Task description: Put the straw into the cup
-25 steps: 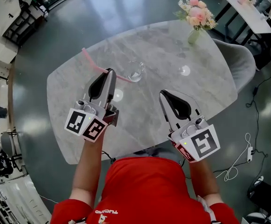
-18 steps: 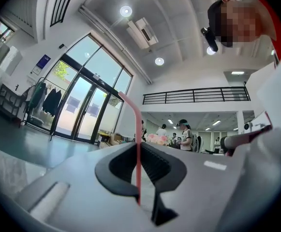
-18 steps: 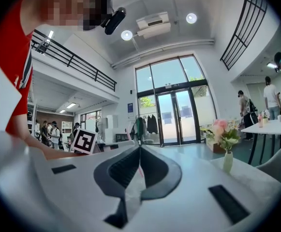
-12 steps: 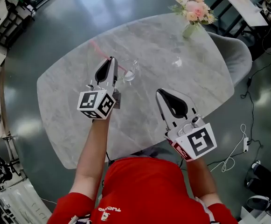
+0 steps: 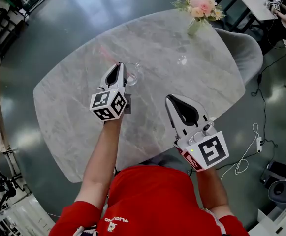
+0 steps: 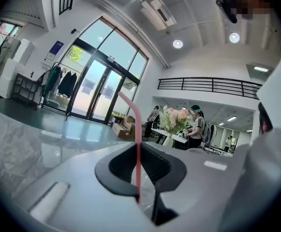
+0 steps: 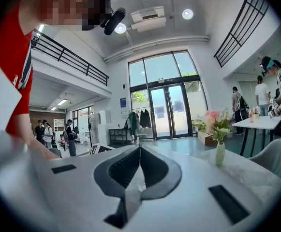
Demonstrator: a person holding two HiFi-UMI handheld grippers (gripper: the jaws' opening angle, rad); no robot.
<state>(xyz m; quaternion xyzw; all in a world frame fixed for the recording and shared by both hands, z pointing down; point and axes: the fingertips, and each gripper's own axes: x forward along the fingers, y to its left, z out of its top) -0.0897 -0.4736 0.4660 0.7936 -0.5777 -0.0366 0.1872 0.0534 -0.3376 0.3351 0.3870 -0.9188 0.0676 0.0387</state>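
A pink straw (image 6: 137,139) stands nearly upright between the jaws of my left gripper (image 6: 138,149), which is shut on it. In the head view the left gripper (image 5: 119,65) hangs at the left rim of the clear glass cup (image 5: 133,73). The straw (image 5: 107,53) slants up and away to the left from its tips. Its lower end runs down behind the jaws, where the glass (image 6: 149,197) shows faintly; whether it is inside I cannot tell. My right gripper (image 5: 171,98) is shut on nothing, nearer the table's front edge, and its jaws (image 7: 139,150) meet along their length.
The grey marble table (image 5: 74,97) carries a vase of pink flowers (image 5: 196,6) at its far right, and the vase (image 7: 219,153) also shows in the right gripper view. A grey chair (image 5: 246,48) stands at the table's right end. People stand in the hall beyond.
My left gripper has moved forward and down to the cup with the straw in it, and the straw now stands steeper. The right gripper has sunk slightly.
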